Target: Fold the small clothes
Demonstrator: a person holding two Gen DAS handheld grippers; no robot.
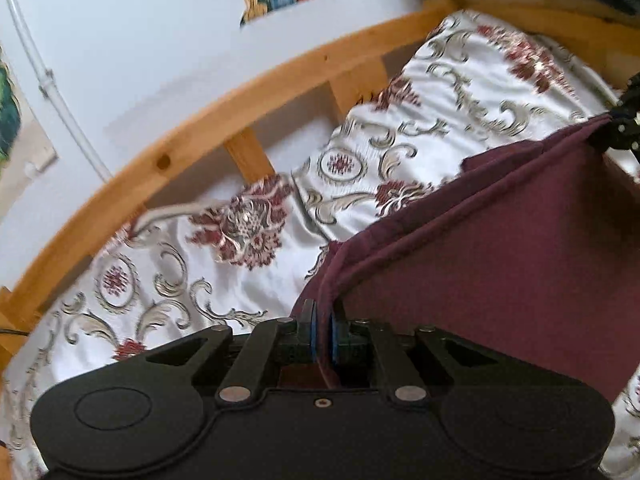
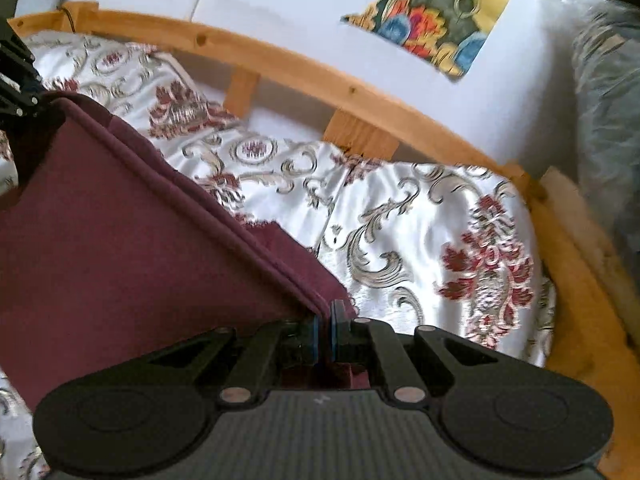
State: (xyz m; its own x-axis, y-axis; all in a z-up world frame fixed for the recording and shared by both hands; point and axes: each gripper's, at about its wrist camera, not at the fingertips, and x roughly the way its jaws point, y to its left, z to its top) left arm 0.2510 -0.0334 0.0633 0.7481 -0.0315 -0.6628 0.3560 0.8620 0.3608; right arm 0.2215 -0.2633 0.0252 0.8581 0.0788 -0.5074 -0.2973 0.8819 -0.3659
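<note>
Fingers (image 1: pixel 310 320) of the left gripper (image 1: pixel 322 330) are pinched on one corner of the maroon garment (image 1: pixel 500 248); the right gripper (image 2: pixel 323 330) clamps the opposite corner, stretching the edge taut above the patterned bedspread (image 1: pixel 180 248). Likely mid-fold: next, lay the held edge evenly over the lower part. Motion blur hides the cloth's lower end.

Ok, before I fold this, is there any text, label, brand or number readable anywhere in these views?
None readable.
Maroon garment: no tag or print visible on the side shown.
Wall posters: colourful artwork only, too blurred for any lettering.
Bedspread: floral and scroll pattern, no words.
Left gripper and right gripper: no markings legible.
</note>
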